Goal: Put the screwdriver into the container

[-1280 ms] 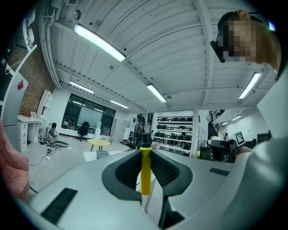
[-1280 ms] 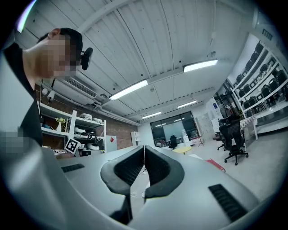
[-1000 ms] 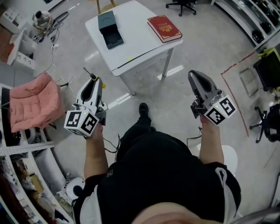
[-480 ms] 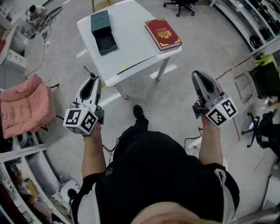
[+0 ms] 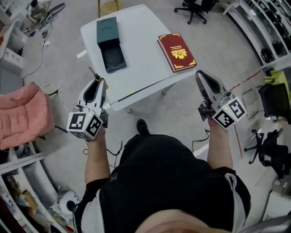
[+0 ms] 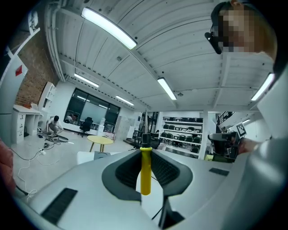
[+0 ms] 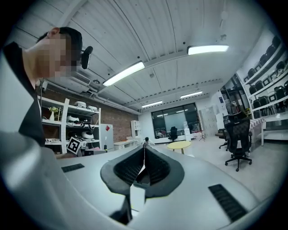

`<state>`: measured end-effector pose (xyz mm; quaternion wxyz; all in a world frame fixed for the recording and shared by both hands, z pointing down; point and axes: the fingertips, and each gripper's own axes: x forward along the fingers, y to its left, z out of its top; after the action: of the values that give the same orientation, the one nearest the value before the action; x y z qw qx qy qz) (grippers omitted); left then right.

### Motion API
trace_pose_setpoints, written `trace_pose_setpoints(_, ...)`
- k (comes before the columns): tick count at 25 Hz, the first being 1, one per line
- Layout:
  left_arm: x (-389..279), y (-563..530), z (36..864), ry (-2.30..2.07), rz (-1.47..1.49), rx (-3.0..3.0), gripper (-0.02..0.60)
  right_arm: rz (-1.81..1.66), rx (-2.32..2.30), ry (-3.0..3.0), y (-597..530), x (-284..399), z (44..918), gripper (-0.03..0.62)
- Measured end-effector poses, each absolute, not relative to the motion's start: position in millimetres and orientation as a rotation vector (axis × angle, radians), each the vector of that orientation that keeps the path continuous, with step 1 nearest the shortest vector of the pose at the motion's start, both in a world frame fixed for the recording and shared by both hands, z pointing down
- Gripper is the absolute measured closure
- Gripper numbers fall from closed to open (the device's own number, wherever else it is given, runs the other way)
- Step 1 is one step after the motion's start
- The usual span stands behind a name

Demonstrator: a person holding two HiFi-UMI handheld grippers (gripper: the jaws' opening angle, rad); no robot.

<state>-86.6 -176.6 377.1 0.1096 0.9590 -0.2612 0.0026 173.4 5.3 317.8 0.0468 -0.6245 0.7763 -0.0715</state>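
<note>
My left gripper (image 5: 97, 83) is shut on a screwdriver (image 5: 93, 73), whose thin dark shaft sticks out past the jaw tips towards the table. In the left gripper view the yellow handle (image 6: 145, 173) stands upright, pinched between the jaws of that left gripper (image 6: 145, 152). The container (image 5: 109, 45) is a dark teal open box on the white table (image 5: 141, 68), ahead of the left gripper. My right gripper (image 5: 200, 75) is held off the table's right corner, shut, with nothing in it. The right gripper view shows the right gripper (image 7: 144, 151) with its jaws pressed together.
A red book (image 5: 178, 51) lies on the table's right side. A pink cushioned seat (image 5: 20, 116) is on the floor at left, with cables (image 5: 43, 54) nearby. Black office chairs (image 5: 195, 5) stand beyond the table and at right (image 5: 272, 141). My legs are below the table's near edge.
The table with the box and book has come closer to both grippers as the person stepped forward. Both grippers keep their pose, and the screwdriver is still held.
</note>
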Motion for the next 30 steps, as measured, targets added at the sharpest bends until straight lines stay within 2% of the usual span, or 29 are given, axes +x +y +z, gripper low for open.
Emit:
trace_pose_setpoints(19, -77.2, -244.3, 397.3, -0.907, -0.011, 2.713, 0.508, -0.24, -1.623, 2.596, -143.6, 163.5, 316.2, 0.563)
trace_pose_setpoints(30, -21.2, -277.9, 413.2, -1.083, 0.037, 2.58, 0.508, -0.28, -1.367, 2.72, -229.0, 224.4, 326.1, 0.563)
